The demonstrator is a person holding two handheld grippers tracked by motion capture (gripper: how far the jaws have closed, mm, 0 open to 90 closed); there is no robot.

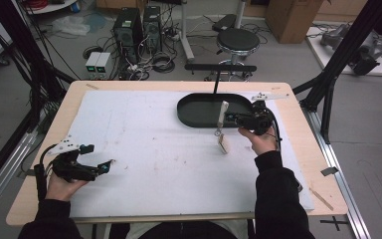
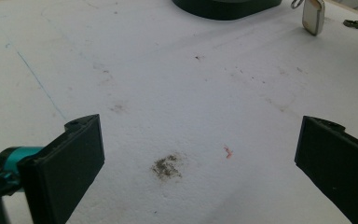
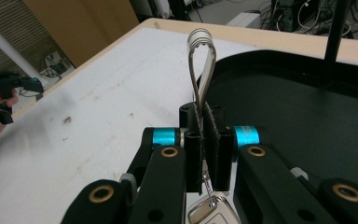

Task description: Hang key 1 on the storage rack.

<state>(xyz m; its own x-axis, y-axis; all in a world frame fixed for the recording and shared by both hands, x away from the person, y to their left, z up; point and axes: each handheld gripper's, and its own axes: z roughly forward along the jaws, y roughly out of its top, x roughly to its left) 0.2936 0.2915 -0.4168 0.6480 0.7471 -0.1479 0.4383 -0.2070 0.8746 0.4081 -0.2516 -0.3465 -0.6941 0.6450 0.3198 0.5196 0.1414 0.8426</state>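
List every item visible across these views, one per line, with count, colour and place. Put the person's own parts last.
Table: one, light wood, under a white mat.
Mat: one, white with smudges, covering most of the tabletop.
Tray: one, black oval, far right part of the mat.
Key fob: one, cream, hanging below the right gripper just in front of the tray.
Strap loop: one, pale, standing up from the right gripper's shut jaws.
Stool: one, black round seat, on the floor beyond the table.
Computer towers: two, black, on the floor at the far left.
Left gripper: one, black, near left of the mat, jaws wide apart, empty.
Right gripper: one, black, at the tray's near edge, clamped on the strap loop.
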